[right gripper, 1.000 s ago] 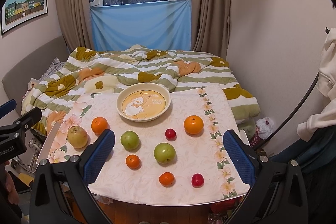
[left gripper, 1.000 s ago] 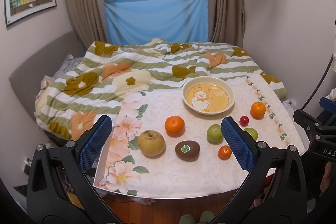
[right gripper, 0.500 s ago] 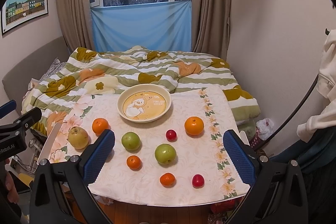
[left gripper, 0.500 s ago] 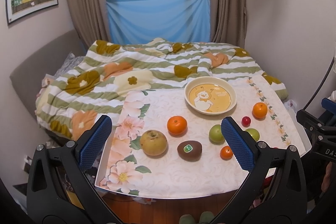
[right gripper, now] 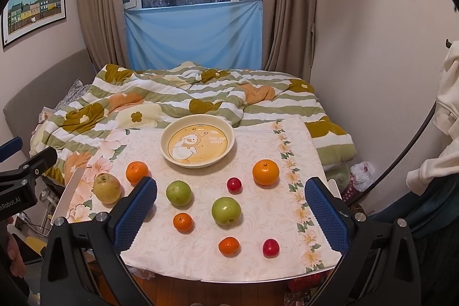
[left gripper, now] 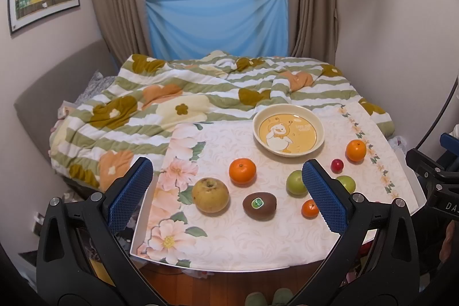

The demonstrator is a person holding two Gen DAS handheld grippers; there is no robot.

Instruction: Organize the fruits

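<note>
Bedroom, floral-clothed table (left gripper: 229, 245) at the bed's foot. Left wrist view: left gripper (left gripper: 226, 194) spread wide, empty; kiwi (left gripper: 259, 206), pear (left gripper: 210, 194), orange (left gripper: 242, 171) near side of duck plate (left gripper: 288, 107). Right wrist view: right gripper (right gripper: 231, 212) agape, empty; green apples (right gripper: 226, 210), tangerines (right gripper: 182, 222) nearer than plate (right gripper: 198, 121).

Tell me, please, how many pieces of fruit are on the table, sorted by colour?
Orange: 4, large, small
Green: 2
Red: 2
Yellow-brown: 1
Brown: 1, seen only from the left wrist
Total: 10
</note>
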